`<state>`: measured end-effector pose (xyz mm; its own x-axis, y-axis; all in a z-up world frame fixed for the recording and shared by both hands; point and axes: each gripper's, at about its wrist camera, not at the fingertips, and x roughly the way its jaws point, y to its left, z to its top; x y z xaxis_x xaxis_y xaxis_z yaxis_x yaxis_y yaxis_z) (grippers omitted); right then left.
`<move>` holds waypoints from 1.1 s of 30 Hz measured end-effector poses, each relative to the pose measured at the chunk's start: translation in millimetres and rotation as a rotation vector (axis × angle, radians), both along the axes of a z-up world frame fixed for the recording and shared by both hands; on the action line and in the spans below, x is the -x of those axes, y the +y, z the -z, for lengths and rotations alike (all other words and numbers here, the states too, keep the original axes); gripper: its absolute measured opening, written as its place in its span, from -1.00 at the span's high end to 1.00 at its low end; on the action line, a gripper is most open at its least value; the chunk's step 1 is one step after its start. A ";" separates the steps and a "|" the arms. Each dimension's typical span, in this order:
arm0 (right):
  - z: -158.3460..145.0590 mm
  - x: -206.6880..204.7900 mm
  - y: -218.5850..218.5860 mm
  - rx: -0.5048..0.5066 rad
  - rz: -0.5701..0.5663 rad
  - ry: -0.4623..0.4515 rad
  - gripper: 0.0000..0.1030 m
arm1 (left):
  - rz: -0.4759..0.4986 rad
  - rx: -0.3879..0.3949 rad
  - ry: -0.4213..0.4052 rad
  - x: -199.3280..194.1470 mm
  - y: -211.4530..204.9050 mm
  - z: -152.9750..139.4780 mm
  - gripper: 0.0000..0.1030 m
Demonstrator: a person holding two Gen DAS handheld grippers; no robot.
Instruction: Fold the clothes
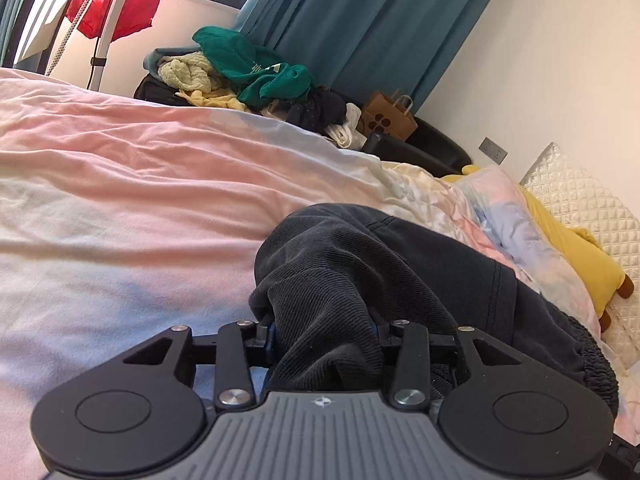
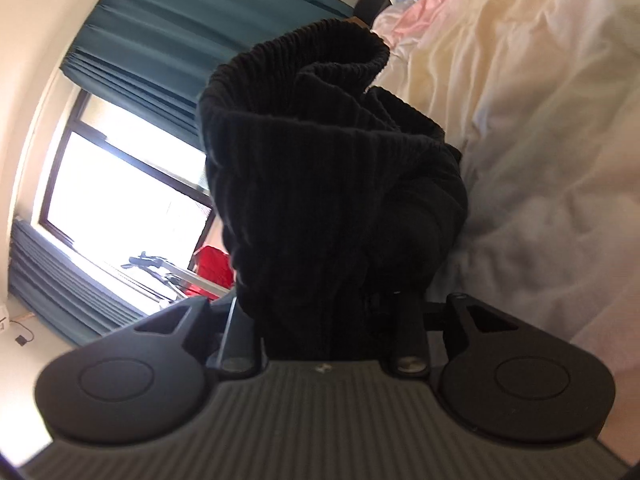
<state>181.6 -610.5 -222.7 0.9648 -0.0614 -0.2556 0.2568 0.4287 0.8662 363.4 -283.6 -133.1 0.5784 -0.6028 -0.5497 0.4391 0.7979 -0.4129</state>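
Observation:
A dark grey corduroy garment [image 1: 400, 264] lies bunched on the pink and white bedsheet [image 1: 120, 200], its elastic waistband at the right. My left gripper [image 1: 324, 332] sits low over the bed, shut on a fold of this cloth, which drapes over the fingers and hides their tips. In the right wrist view the same dark garment [image 2: 320, 160] rises in a thick roll from my right gripper [image 2: 320, 308]. That gripper is shut on it and rolled sideways, with the rumpled bedsheet [image 2: 520, 120] to its right. The cloth hides its fingertips too.
A pile of green, yellow and black clothes [image 1: 240, 68] sits past the bed's far edge beside a brown paper bag [image 1: 390, 116]. A yellow plush toy [image 1: 580, 248] and a quilted pillow [image 1: 580, 200] lie at the right. Teal curtains [image 1: 360, 20] and a bright window [image 2: 120, 184] stand behind.

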 end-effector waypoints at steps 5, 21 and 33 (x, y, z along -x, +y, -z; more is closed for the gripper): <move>11.1 9.6 12.7 -0.076 0.008 0.073 0.29 | -0.027 -0.045 0.039 23.0 20.0 -0.2 -0.02; -86.2 75.9 72.9 0.214 0.025 0.342 0.17 | 0.116 -0.138 -0.083 149.1 63.8 -118.7 -0.54; -210.3 152.9 148.6 0.584 0.019 0.258 0.17 | 0.116 -0.208 -0.367 296.8 106.6 -192.2 -0.56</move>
